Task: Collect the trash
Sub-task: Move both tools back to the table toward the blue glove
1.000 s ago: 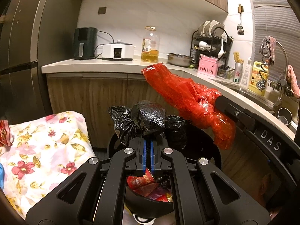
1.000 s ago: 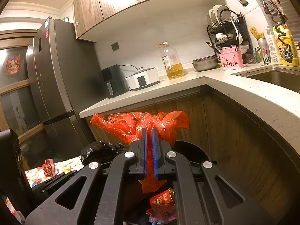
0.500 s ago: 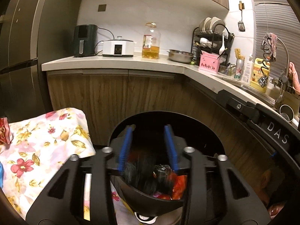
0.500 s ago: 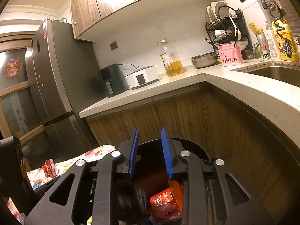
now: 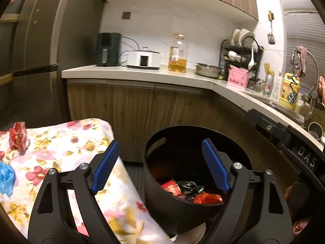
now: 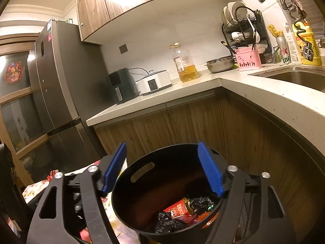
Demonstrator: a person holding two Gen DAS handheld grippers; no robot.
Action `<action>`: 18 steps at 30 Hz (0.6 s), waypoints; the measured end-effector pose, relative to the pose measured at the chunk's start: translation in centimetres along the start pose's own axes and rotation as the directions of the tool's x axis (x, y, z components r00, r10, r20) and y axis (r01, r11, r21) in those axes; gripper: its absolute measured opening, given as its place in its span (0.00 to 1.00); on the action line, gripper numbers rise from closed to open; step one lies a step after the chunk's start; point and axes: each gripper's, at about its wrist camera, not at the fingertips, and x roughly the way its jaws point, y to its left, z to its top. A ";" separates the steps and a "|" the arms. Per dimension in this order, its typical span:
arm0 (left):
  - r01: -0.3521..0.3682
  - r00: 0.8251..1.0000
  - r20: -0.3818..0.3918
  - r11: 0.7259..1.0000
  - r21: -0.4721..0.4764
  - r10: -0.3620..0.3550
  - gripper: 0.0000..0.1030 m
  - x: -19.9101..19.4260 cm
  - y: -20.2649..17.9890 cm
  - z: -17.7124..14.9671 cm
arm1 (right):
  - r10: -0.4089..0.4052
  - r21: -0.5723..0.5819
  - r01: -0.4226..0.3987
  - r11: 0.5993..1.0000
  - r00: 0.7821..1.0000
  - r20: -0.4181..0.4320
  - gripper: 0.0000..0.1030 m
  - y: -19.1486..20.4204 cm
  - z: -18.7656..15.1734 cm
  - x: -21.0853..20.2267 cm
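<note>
Bin: black bin [image 6: 142, 185] sits below both grippers, so trash [image 6: 182, 211] falls in.
Left gripper [image 5: 160, 166]: opening, holding nothing.
Right gripper [image 6: 162, 167]: opening, holding nothing.

We see a table under a floral cloth [image 5: 61, 142] left of the black bin; a red wrapper [image 5: 18, 136] and a crumpled blue bag [image 5: 6, 175] lie on it. The pale L-shaped counter [image 6: 254, 89] carries a dark air fryer [image 6: 121, 85], a white cooker [image 6: 155, 82], an oil bottle [image 6: 183, 63], a steel bowl [image 6: 220, 64], a pink caddy [image 6: 247, 59] and a dish rack [image 6: 241, 26].
</note>
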 end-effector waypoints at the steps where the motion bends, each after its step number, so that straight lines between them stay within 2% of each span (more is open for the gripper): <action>1: -0.011 1.000 0.003 1.000 -0.010 0.011 0.83 -0.4 0.5 0.0 | 0.002 -0.006 -0.002 1.000 1.000 -0.001 0.78 0.2 -0.1 -0.1; 3: -0.030 1.000 0.006 0.999 -0.025 0.030 0.86 -1.1 1.3 0.0 | 0.000 -0.016 0.000 1.000 1.000 0.001 0.84 0.7 -0.3 -0.5; 7: -0.077 0.997 0.009 0.996 -0.053 0.078 0.87 -2.8 3.3 -0.4 | 0.012 -0.033 -0.012 0.999 1.000 -0.009 0.86 1.9 -0.5 -0.9; 10: -0.142 0.990 0.010 0.988 -0.066 0.143 0.88 -4.1 5.1 -0.8 | 0.028 -0.039 -0.029 0.999 0.999 -0.025 0.89 2.8 -0.9 -1.0; 18: -0.300 0.954 -0.018 0.945 -0.126 0.300 0.88 -7.6 12.2 -2.3 | 0.079 -0.070 -0.083 0.994 0.995 -0.052 0.91 6.4 -2.2 -1.5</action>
